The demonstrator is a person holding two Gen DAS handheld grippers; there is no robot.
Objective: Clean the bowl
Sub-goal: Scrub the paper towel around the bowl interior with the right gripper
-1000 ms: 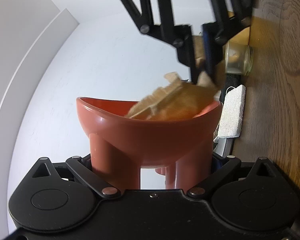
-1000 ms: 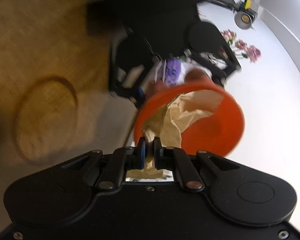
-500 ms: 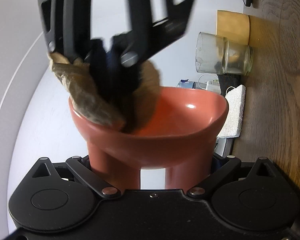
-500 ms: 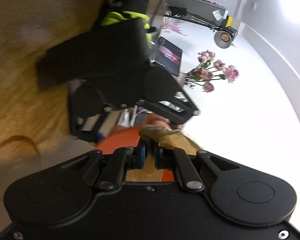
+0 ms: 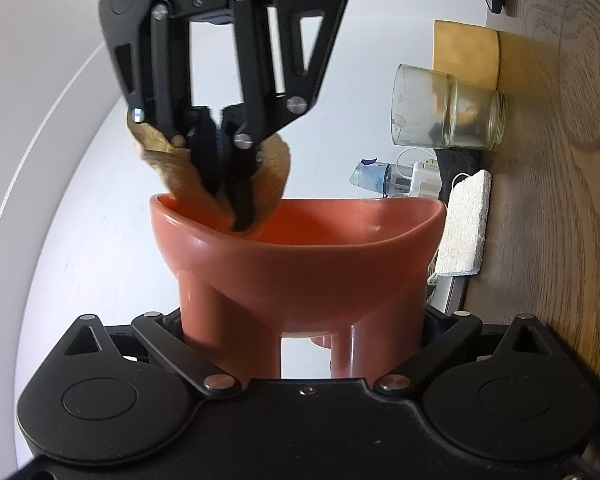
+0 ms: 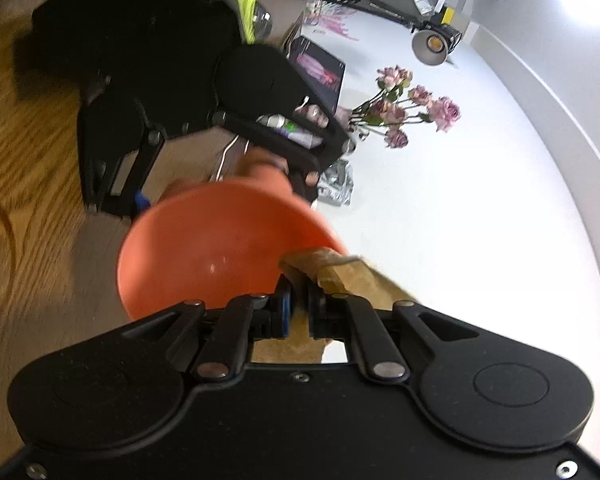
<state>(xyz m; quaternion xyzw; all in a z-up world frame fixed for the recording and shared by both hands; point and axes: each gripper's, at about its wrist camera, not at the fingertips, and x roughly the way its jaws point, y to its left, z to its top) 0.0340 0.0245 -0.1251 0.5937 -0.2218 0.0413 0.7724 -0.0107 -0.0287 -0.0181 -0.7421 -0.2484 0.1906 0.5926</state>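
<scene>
Wood grain runs along one side of both views, a brown table (image 5: 560,200) with a darker ring mark, and beyond it a plain white wall. Nearest my left camera, my left gripper (image 5: 304,332) is clamped around the thick round legs of the bowl (image 5: 300,260), a smooth, glossy terracotta-red piece with a wide curved rim, held up clear of the wood. From the right camera the same bowl (image 6: 220,248) shows its hollow, shiny and bare. My right gripper (image 6: 298,304) has its blue-padded jaws pinched tight on a crumpled brown paper towel (image 6: 352,276), soft and creased, which sits at the bowl's rim (its far edge in that view). Seen from the left camera, the right gripper (image 5: 236,208) dips its tips just inside the rim at the left, the paper towel (image 5: 172,160) bunched on both sides of the black fingers. Further off, against the table, lie a rough white sponge (image 5: 464,228) and a clear glass jar (image 5: 448,108) stacked with a second glass. Farthest back in the right view, faded pink roses (image 6: 412,108) stand out against the white wall.
</scene>
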